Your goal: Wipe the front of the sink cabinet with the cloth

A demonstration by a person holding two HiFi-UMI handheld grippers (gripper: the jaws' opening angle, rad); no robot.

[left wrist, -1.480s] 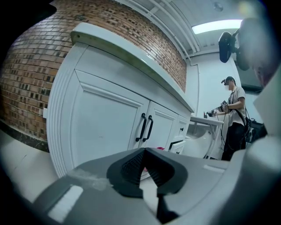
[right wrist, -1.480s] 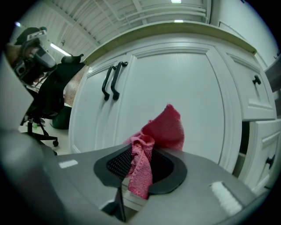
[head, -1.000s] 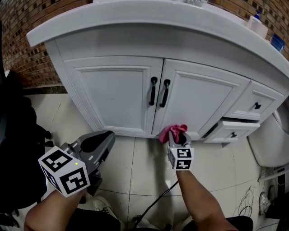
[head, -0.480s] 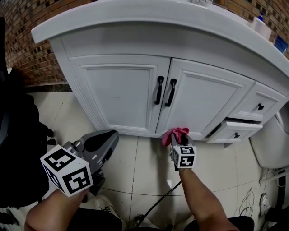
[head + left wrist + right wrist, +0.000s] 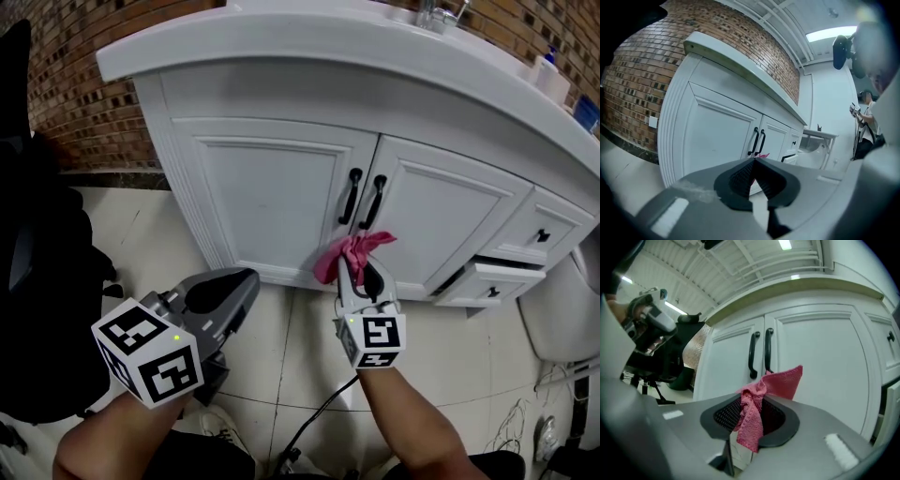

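The white sink cabinet (image 5: pixel 272 202) has two doors with black handles (image 5: pixel 363 199) at the middle. My right gripper (image 5: pixel 356 265) is shut on a pink cloth (image 5: pixel 347 251), which bunches between its jaws (image 5: pixel 754 404) and pokes up toward the foot of the right door (image 5: pixel 815 366), just below the handles (image 5: pixel 759 352). Whether the cloth touches the door I cannot tell. My left gripper (image 5: pixel 246 278) hangs low at the left over the floor, shut with nothing in it (image 5: pixel 753 165), facing the left door (image 5: pixel 717 136).
To the right are two small drawers (image 5: pixel 530 239), the lower drawer (image 5: pixel 487 281) pulled slightly out. A toilet (image 5: pixel 558 319) stands at far right. A black chair (image 5: pixel 37 281) fills the left. A brick wall (image 5: pixel 84 112) backs the cabinet; a cable (image 5: pixel 309 431) lies on the floor tiles.
My right gripper has risen with the cloth from the cabinet's bottom edge up onto the lower part of the right door. The view has shifted right; my left gripper has barely moved.
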